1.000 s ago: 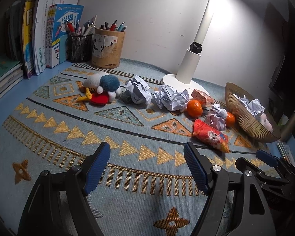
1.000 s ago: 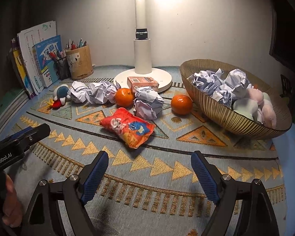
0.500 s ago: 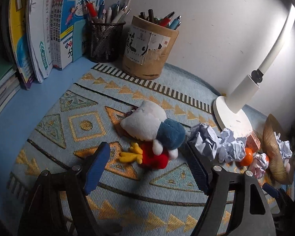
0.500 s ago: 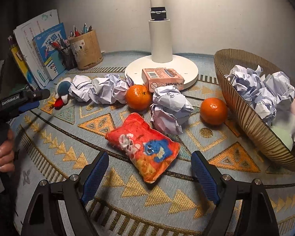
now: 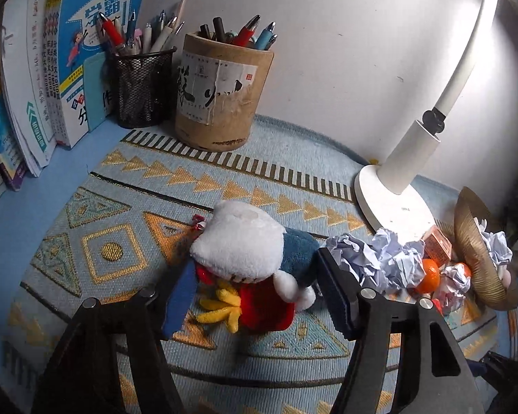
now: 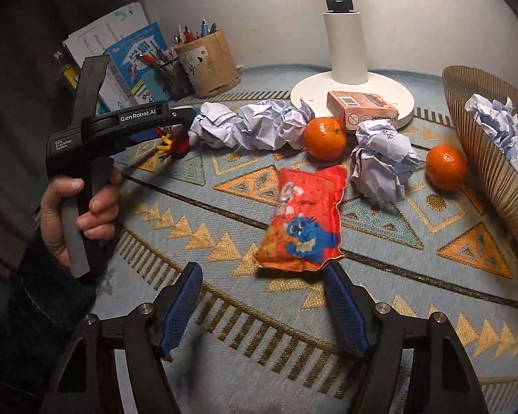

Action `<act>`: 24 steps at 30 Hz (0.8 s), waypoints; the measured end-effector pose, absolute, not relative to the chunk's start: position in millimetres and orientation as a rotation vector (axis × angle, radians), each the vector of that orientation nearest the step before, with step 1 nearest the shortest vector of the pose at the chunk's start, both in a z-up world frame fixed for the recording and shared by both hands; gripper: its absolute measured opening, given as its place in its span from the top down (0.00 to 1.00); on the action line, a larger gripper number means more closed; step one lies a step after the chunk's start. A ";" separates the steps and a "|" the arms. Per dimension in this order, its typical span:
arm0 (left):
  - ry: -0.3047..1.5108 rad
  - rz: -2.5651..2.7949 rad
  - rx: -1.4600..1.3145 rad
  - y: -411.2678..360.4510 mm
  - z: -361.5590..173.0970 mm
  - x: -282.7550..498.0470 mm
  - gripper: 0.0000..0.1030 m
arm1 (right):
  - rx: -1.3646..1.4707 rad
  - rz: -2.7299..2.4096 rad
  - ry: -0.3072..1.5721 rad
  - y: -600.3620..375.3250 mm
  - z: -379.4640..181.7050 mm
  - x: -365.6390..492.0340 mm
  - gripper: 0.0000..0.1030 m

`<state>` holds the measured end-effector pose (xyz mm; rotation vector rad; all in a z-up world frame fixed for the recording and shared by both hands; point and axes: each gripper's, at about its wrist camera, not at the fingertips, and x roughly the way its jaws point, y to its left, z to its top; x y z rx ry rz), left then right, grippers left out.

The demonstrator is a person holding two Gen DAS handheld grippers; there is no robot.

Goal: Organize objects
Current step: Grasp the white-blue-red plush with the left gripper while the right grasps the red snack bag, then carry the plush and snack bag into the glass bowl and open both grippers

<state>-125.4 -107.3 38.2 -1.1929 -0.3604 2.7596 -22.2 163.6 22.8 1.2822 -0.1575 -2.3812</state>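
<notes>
- Left tongs (image 5: 255,293) are spread wide around plush toy (image 5: 245,252), pads not clamped.
- Right tongs (image 6: 264,307) are held wide open, empty, just short of snack bag (image 6: 305,217).

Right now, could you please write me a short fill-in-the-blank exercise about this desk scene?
1. The left gripper has its open fingers on either side of the ____ toy.
2. The right gripper hovers open just before the red ____ packet.
3. Crumpled paper fills the ribbed ____ at the right.
4. Two ____ lie on the mat.

Missing words: plush; snack; bowl; oranges
</notes>
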 end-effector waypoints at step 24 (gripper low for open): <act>-0.329 2.635 -1.082 -35.0 48.6 -8.4 0.38 | 1.274 -2.634 -0.069 165.0 28.1 -25.6 0.65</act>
